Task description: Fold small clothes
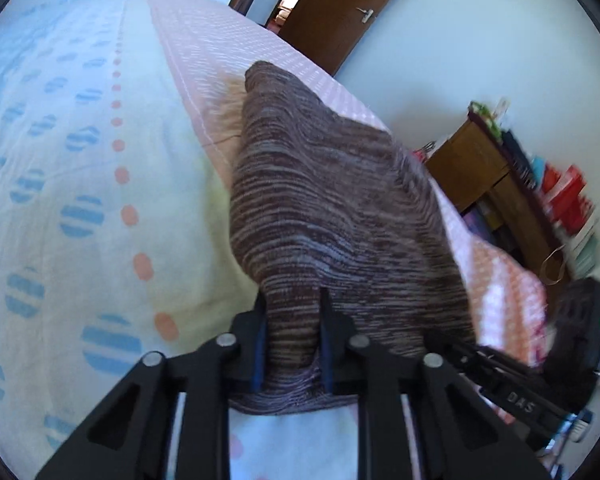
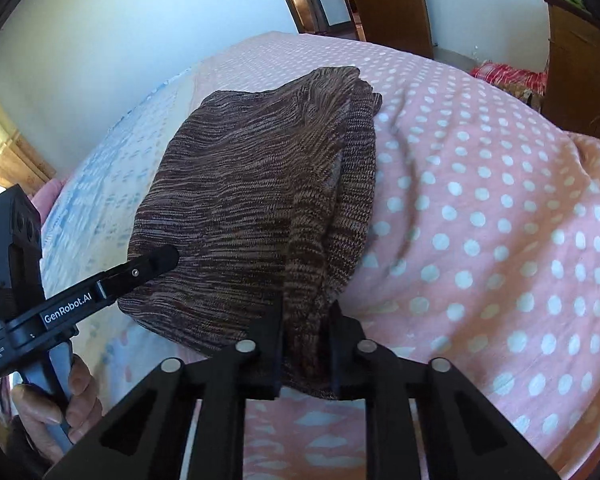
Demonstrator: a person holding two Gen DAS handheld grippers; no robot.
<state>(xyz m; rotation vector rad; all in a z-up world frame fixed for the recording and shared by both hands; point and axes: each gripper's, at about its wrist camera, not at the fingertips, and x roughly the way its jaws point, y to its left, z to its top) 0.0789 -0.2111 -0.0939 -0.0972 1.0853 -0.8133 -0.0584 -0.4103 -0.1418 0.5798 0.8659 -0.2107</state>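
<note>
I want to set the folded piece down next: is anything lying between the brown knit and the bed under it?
Nothing visible does. Both the left gripper and right gripper are shut on the brown knit garment, and the pink dotted blanket beside it shows only bare fabric.

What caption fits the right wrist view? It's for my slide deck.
Both grippers, right gripper and left gripper, pinch a brown knit garment over a polka-dot bedspread.
</note>
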